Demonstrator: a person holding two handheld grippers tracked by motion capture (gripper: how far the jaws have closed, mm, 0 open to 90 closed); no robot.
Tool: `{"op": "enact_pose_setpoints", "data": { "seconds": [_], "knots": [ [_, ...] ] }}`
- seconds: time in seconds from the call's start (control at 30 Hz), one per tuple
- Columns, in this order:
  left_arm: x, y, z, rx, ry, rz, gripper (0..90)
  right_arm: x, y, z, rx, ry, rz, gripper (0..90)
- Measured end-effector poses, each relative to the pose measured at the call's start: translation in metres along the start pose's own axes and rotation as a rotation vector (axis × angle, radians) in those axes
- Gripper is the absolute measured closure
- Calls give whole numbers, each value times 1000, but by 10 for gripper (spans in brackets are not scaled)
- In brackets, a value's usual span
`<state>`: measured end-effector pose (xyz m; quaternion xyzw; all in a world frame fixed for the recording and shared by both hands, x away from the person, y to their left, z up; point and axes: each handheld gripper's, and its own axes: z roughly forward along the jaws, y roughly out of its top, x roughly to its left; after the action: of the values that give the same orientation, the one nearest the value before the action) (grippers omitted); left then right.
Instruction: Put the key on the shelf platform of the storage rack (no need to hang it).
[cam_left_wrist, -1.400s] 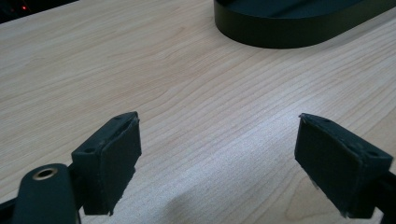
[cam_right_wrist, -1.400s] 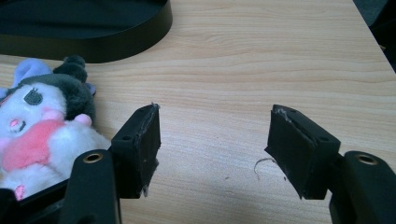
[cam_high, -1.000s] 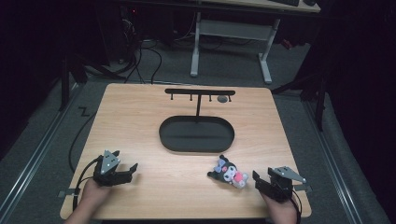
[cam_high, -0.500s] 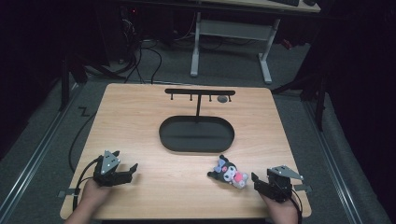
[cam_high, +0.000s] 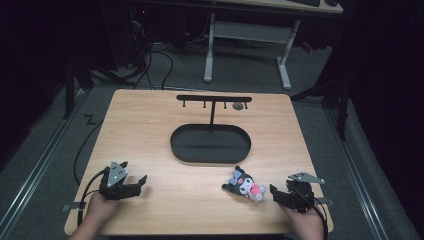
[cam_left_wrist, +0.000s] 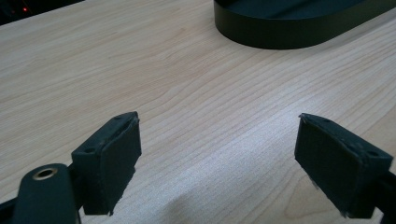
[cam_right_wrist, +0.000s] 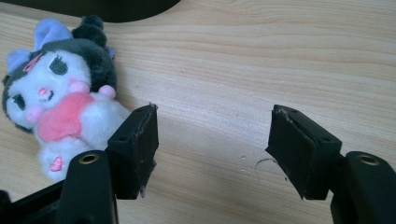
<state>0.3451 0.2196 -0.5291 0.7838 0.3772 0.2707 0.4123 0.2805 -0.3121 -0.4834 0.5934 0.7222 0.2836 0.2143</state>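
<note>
Right gripper parted with nothing between, just beside plush near table's front edge, ready to grab. Left gripper wide, idle.

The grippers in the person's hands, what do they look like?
Both are black. The left gripper and right gripper each carry a grey three-cornered plate on top and trail a black cable. Each ends in two blocky black jaws with flat pads; a brass-coloured ring sits by the jaws.
</note>
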Motion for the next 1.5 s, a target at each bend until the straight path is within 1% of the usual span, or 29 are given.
{"op": "enact_pose_setpoints", "data": {
  "seconds": [0.07, 0.23, 0.27, 0.4, 0.57, 0.7, 0.8, 0.83, 0.93, 0.97, 1.03, 1.07, 1.13, 1.17, 1.23, 1.27, 1.43, 1.5],
  "knots": [
    [0, 0, 0, 0, 2, -1, 154, 0, 3, 0, 19, 7, -14, 336],
    [0, 0, 0, 0, 3, -1, 154, 2, 7, 2, 69, 15, -24, 331],
    [0, 0, 0, 0, 3, -1, 154, 3, 8, 2, 79, 15, -24, 330],
    [0, 0, 0, -1, 3, -1, 154, 4, 12, 1, 113, 6, -54, 329],
    [0, 0, -1, -1, 4, -5, 154, 3, 16, 0, 149, 16, -49, 328],
    [0, 0, 0, -2, 4, -7, 154, 5, 17, 0, 176, 17, -60, 324],
    [0, 0, 0, 0, 4, -5, 154, 5, 18, 0, 187, 11, -70, 320],
    [0, 0, 0, -1, 3, -2, 154, 5, 19, 0, 202, 6, -73, 319],
    [0, 0, 0, -2, 1, -3, 154, 5, 20, -1, 219, 1, -87, 319],
    [0, 0, 0, -2, 1, -3, 154, 5, 20, -1, 219, 1, -87, 319],
    [0, 0, 0, -1, 0, -4, 154, 6, 22, -1, 234, 3, -85, 319],
    [0, 0, 0, -2, 2, -5, 154, 6, 23, -1, 250, 3, -91, 318],
    [0, 0, 0, -2, 2, -6, 154, 6, 23, 0, 256, 6, -95, 318],
    [0, 0, 0, -3, 2, -5, 154, 7, 24, 1, 274, 7, -99, 318],
    [0, 0, 0, -1, 1, -3, 154, 7, 24, 2, 282, 8, -96, 318],
    [0, 0, 0, 1, 1, -2, 154, 7, 25, 3, 297, 3, -112, 318],
    [0, 0, 1, 2, 0, -3, 154, 9, 27, 3, 334, 4, -138, 317],
    [0, 0, 1, 2, 0, -3, 154, 11, 29, 3, 366, 10, -160, 314]
  ]
}}
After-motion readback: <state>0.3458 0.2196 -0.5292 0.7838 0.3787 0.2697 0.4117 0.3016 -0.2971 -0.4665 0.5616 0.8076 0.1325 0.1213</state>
